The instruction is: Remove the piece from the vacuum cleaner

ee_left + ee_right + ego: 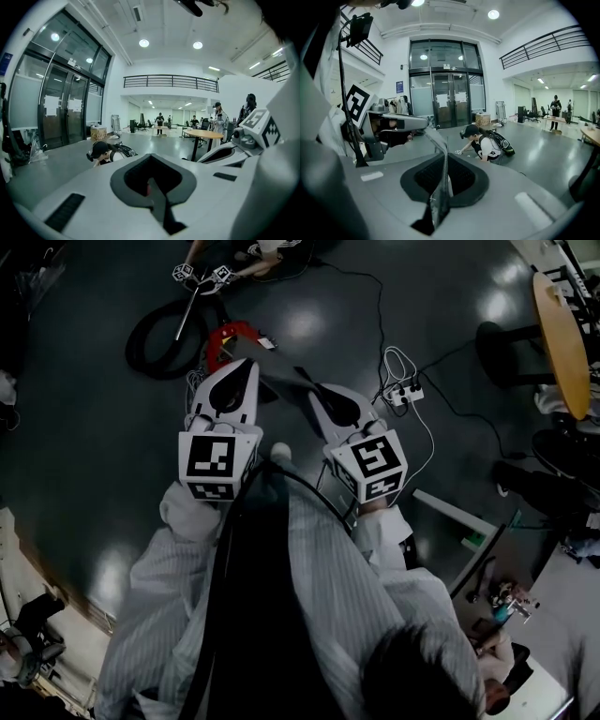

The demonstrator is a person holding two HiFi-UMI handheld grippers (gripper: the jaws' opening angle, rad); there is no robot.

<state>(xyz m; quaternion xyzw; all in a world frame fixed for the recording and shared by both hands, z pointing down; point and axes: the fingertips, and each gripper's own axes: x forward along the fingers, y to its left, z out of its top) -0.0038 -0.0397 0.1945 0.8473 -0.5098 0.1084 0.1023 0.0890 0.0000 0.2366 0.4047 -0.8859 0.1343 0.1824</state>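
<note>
I hold both grippers up over the dark floor. My right gripper (317, 396) (440, 194) is shut on a thin flat grey piece (436, 140) that stands edge-on between its jaws. The piece (281, 378) slants up to the left, and its far end reaches the tip of my left gripper (240, 368) (396, 123). The left gripper (152, 187) is shut; nothing shows between its jaws in its own view. The red vacuum cleaner (232, 337) lies on the floor beyond the grippers, with its black hose (155, 338) coiled to its left.
A person crouches on the floor past the vacuum cleaner (255, 253) (485, 139) (101, 151) with another marker-cube tool (202, 276). A white power strip (405, 393) with cables lies at the right. A round wooden table (562, 338) (206, 134) stands far right.
</note>
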